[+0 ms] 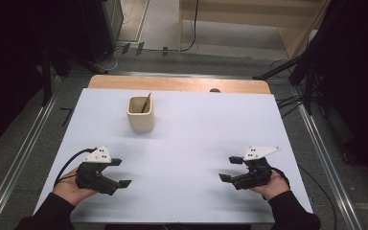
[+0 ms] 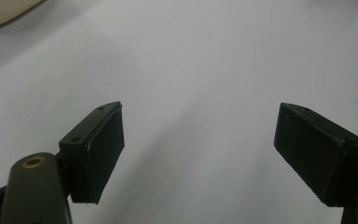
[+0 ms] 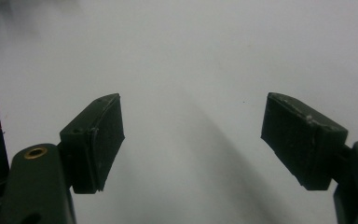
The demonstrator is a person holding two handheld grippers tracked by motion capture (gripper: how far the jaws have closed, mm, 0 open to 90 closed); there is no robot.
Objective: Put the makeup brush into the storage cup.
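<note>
A cream square cup stands on the white table top toward the back left, with a thin dark stick leaning inside it. My left gripper rests low at the front left, held in a hand, jaws wide apart with nothing between them. In the left gripper view my left gripper is open over bare white surface, and a corner of the cup peeks in at the top left. At the front right my right gripper faces inward, also open and empty. The right gripper view has my right gripper with spread jaws.
A wooden strip runs along the table's far edge. Metal rails flank the table on both sides. Cables and dark stands sit on the floor behind and to the right.
</note>
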